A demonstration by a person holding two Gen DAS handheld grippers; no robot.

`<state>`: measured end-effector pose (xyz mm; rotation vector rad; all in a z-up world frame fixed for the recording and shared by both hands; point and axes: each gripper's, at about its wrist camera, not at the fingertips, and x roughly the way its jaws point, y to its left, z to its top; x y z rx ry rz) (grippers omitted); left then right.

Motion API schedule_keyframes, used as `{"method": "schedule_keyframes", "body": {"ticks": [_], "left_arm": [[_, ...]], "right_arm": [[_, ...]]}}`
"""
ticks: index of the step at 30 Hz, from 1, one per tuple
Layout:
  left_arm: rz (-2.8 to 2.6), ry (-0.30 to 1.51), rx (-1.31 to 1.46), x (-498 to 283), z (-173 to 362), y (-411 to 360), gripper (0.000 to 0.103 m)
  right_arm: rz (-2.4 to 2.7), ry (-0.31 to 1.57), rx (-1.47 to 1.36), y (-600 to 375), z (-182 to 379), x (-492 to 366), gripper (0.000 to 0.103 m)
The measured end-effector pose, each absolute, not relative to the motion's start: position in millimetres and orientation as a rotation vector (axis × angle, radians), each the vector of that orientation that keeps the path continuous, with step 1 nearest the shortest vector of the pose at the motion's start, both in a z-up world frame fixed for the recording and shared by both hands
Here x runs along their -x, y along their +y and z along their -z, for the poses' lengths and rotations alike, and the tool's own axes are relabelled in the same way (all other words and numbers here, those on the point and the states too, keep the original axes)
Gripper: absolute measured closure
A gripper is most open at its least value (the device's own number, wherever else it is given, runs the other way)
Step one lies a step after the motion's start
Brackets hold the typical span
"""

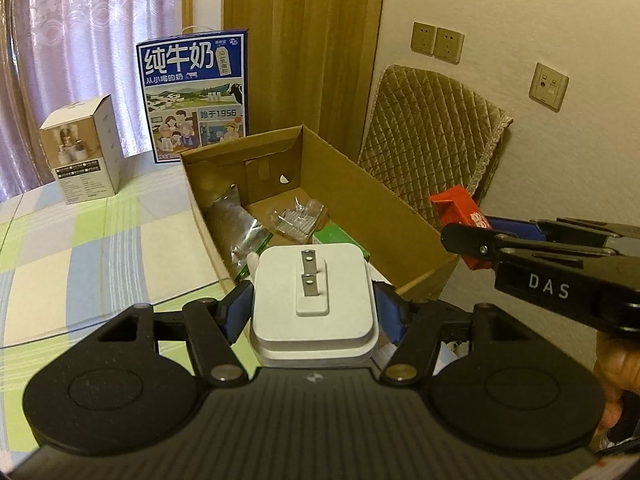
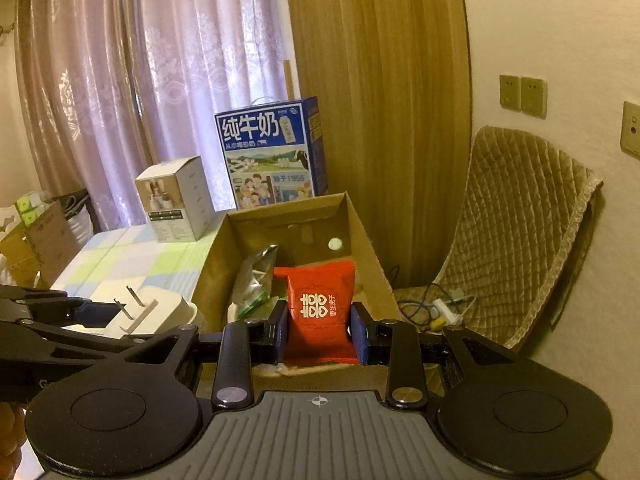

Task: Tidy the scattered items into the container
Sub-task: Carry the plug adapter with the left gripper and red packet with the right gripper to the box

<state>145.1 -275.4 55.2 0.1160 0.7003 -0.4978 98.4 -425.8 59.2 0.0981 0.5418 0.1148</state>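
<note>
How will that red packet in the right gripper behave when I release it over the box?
The red packet looks soft and puffy, pinched in by the right gripper, so probably light. It should flop, not roll, into the cardboard box.

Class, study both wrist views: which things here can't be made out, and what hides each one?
- Left wrist view: the cardboard box's near floor is hidden behind the white charger held in the left hand-held gripper.
- Left wrist view: the green item is mostly covered.
- Right wrist view: the red packet in the right hand-held gripper blocks the box floor.
</note>
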Motion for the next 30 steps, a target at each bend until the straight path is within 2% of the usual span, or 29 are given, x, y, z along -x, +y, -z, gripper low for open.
{"method": "schedule_keyframes", "body": {"ticks": [30], "left_arm": [[0.508,0.738,-0.121,-215.2,-21.0,-295.2,0.043]], "right_arm": [[-0.133,0.593,-0.052,-430.5,-35.7,-182.0,0.074]]}}
